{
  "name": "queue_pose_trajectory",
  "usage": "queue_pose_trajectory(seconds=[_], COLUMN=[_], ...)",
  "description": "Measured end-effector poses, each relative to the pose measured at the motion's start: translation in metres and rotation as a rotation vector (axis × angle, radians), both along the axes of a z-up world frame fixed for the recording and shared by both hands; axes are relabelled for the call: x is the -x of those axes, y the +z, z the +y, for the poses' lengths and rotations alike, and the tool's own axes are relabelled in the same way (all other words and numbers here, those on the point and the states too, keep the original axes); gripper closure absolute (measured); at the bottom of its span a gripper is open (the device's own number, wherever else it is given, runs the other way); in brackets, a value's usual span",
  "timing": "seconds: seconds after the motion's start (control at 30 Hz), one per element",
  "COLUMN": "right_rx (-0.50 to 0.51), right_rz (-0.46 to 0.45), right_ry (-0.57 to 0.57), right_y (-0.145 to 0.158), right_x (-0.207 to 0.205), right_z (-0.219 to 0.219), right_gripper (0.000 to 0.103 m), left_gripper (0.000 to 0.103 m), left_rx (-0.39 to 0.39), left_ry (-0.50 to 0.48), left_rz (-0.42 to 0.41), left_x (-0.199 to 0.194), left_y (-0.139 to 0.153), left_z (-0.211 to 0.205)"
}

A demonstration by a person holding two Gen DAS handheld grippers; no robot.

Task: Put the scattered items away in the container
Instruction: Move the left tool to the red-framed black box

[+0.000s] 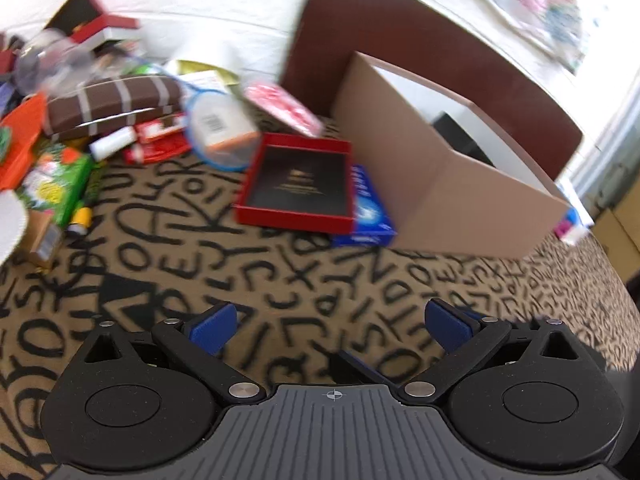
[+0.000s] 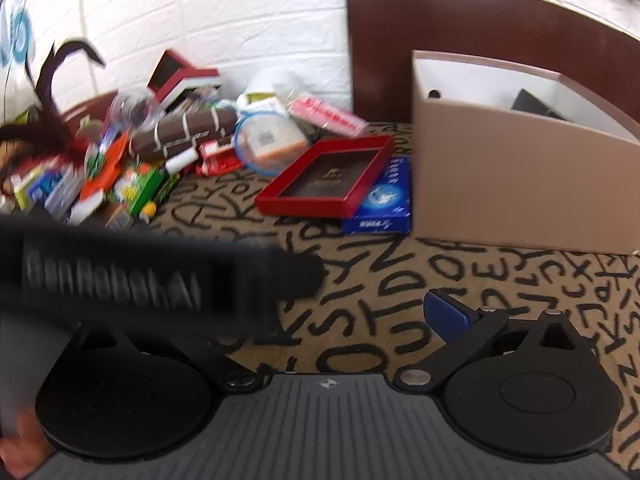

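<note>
Blurred black gear (image 2: 132, 276) hides the right gripper's (image 2: 332, 312) left finger, so its spread is unclear. Left gripper (image 1: 332, 326) fingers (image 1: 212, 326) gape, empty; red tray (image 1: 298, 182) beside the container (image 1: 440, 184) lies well beyond them.

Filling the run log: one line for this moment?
left gripper open, empty | right gripper open, empty | red tray beside box | clutter unsorted

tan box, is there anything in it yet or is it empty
Not empty: the tan box holds at least one dark item against its white inner wall; what it is cannot be told.
</note>
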State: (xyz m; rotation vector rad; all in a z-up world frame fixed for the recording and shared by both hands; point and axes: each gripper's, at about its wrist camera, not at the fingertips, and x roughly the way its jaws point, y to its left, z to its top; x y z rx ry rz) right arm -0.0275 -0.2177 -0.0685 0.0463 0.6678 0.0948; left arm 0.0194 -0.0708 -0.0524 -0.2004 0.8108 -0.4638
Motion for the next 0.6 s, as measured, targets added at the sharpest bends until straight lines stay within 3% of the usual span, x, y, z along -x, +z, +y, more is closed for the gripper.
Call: queue_pose_trajectory(seconds=[0.3,0.47,0.6], right_rx=[-0.011,-0.015,-0.047], right_rz=[-0.061,-0.104,-0.081], right_ry=[-0.065,-0.133,-0.187], right_y=[0.004,0.008,0.004], right_x=[-0.026,-0.045,-0.061], right_z=[0.001,0.005,0.000], right_gripper=[0.002,0.011,0.025], left_gripper=[0.000,0.016,0.027], left_rx=[0.002,-0.039,-0.030], left_ry=[0.096,0.076,0.080], left_rz=[-0.015,-0.006,0.017], left_x=[-0.046,-0.073,-0.090], left_y=[0.005,-0.005,-0.011], left_z=[0.023,0.021,0.022])
